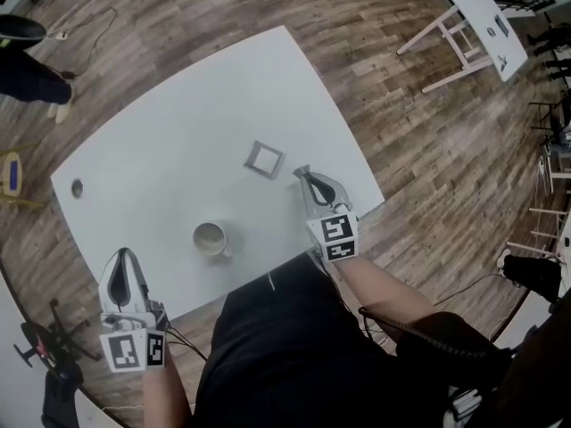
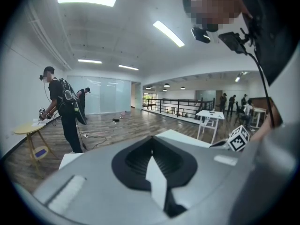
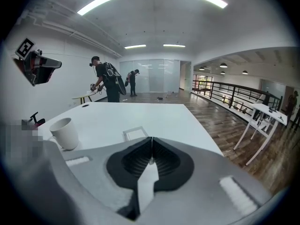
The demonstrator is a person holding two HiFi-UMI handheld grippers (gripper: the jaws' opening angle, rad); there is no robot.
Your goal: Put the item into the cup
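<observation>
Presently on view, one lot:

1. Table (image 1: 178,105): a smooth matte white top with rounded corners, on a floor of grey-brown wood-grain planks (image 1: 401,159).
2. Item (image 1: 259,171): a thin, pale grey, flat square frame with an open middle. It lies on the tabletop, outside the cup and well apart from it.
3. Cup (image 1: 211,238): a plain off-white mug, round and straight-walled with a loop handle. It stands upright near the person's edge of the table (nothing can be seen inside it).
4. Right gripper (image 1: 300,172): a grey moulded shell with black ribbed pads and a marker cube at its rear. It hangs over the table, its tips just beside the frame and clear of it. The jaws are pressed together with nothing between them.
5. Left gripper (image 1: 122,254): the same make, held over the table's near left edge, well apart from both cup and frame. In the left gripper view the black ribbed pads meet along one seam, and it holds nothing.
6. Small dark round hole (image 1: 77,187): set in the tabletop near its far left corner.
</observation>
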